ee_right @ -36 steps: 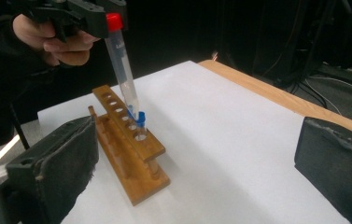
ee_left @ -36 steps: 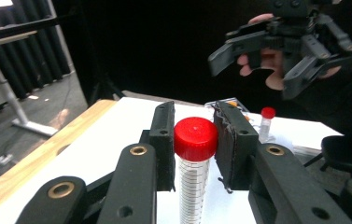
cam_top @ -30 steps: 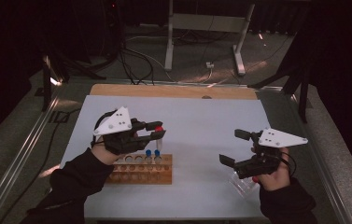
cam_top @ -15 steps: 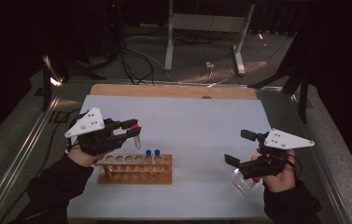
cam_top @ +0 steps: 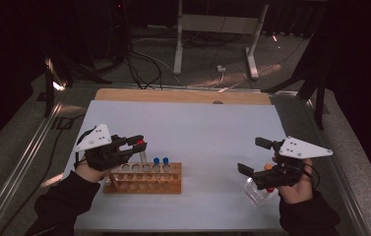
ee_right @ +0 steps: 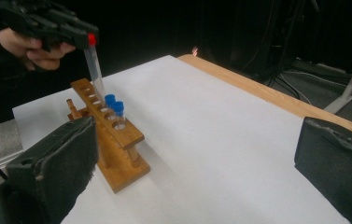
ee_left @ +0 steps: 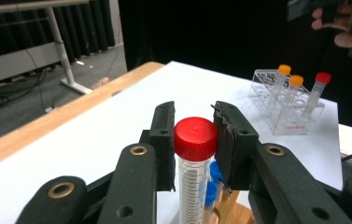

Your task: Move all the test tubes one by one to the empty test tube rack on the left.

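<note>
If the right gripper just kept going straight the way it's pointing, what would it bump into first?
Probably the wooden rack: it is the nearest thing standing between the right gripper's open jaws, with bare white table before it. Depth is hard to judge, so it might pass just beside the rack.

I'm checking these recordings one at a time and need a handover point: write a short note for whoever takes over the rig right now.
Left gripper: jaws shut on the red-capped clear plastic tube, held upright over the wooden tube rack, its tip at a hole left of the blue ones; whether it has entered is unclear.
Right gripper: jaws open, empty, beside the clear plastic rack.
Done: two blue-capped tubes stand in the wooden rack.
Left: seat the red-capped tube. Two orange-capped tubes and another red-capped one wait in the clear rack, probably to follow.
</note>
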The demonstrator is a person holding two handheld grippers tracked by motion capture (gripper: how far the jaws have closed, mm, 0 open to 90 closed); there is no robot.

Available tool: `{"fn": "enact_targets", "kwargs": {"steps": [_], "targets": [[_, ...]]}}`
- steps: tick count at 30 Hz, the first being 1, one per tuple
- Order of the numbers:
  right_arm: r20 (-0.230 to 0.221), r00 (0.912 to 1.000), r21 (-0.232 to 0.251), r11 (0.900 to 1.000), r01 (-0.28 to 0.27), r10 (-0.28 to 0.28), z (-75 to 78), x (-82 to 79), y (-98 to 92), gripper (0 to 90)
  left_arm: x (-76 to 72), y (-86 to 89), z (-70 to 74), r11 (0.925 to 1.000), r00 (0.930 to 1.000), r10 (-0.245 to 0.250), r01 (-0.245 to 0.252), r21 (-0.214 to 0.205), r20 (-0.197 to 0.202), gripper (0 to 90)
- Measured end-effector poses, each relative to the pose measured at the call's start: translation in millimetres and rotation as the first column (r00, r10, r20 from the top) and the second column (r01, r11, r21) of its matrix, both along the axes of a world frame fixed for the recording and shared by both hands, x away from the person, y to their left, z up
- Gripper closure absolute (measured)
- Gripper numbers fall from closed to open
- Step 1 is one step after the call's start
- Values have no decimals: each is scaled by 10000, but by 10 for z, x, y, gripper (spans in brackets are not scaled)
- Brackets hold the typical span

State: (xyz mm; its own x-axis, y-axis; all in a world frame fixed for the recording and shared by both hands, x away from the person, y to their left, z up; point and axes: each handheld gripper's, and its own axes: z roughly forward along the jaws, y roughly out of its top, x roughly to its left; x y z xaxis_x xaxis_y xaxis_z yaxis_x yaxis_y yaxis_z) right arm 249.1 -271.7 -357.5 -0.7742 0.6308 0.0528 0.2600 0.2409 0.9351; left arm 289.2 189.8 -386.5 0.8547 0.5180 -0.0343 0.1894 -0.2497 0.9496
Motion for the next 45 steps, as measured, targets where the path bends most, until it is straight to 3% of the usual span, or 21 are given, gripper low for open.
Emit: {"fn": "enact_targets", "kwargs": {"steps": [20,32,40,45], "targets": [[-53,10000,-63,10000,-15,15,-16,-16,-5,0,9,-29,-481,9999,9965,-41,54,157,-829,715],[-40,9999,-89,9999,-99,99,-16,-21,10,0,-2,-80,-616,9985,9990,-182,203,502,-412,715],[-29,9999,-120,9998,-130,130,-17,-23,12,0,2,-72,-640,9987,9994,-18,36,516,-359,713],[-33,9999,-149,9998,-150,150,-11,-26,16,0,11,-59,-636,9988,9986,-78,103,482,-523,705]]}}
